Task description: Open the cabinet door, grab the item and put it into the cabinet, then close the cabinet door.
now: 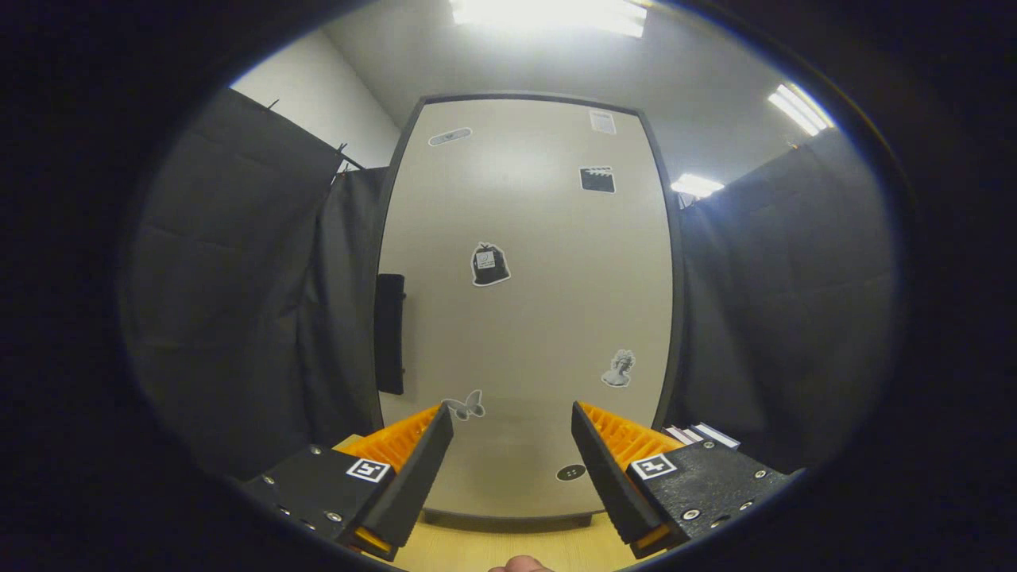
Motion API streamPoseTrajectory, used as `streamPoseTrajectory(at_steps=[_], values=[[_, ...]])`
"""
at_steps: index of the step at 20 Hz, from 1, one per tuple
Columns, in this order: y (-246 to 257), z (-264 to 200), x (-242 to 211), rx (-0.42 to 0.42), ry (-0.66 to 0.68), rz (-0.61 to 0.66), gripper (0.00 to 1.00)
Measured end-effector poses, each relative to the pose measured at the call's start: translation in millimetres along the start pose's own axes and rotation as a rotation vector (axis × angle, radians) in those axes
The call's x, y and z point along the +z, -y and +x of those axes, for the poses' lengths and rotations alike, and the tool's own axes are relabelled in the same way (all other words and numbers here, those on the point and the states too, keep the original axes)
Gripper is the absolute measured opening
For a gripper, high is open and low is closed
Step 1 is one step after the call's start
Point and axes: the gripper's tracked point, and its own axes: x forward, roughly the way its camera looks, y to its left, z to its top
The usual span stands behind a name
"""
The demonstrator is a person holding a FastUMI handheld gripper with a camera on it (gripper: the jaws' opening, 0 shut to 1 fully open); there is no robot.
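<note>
Presently, dark curtains [238, 302] hang in the left of the frame. Next to them, left of centre, a black handle [389, 334] sits on the left edge of the cabinet door [532, 318], which is shut and fills the middle, carrying several stickers [490, 264]. At lower centre the gripper [512, 421] faces the door, its fingers [417, 469] spread wide with nothing between them. To the lower right, beside the cabinet, lie some flat white-edged items [703, 434], too hidden to identify. A wooden tabletop [508, 548] runs beneath.

Black cloth walls [238, 278], white ceiling [699, 119], bright ceiling lights [548, 16]
</note>
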Motion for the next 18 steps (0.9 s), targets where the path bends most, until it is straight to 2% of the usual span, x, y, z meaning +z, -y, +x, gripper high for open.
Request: streamPoseTrajectory(at_steps=[6, 18], values=[[-8, -18, -5, 0.011, -0.037, 0.043, 0.95], [0, -12, -19, 0.002, -0.087, 0.062, 0.95]])
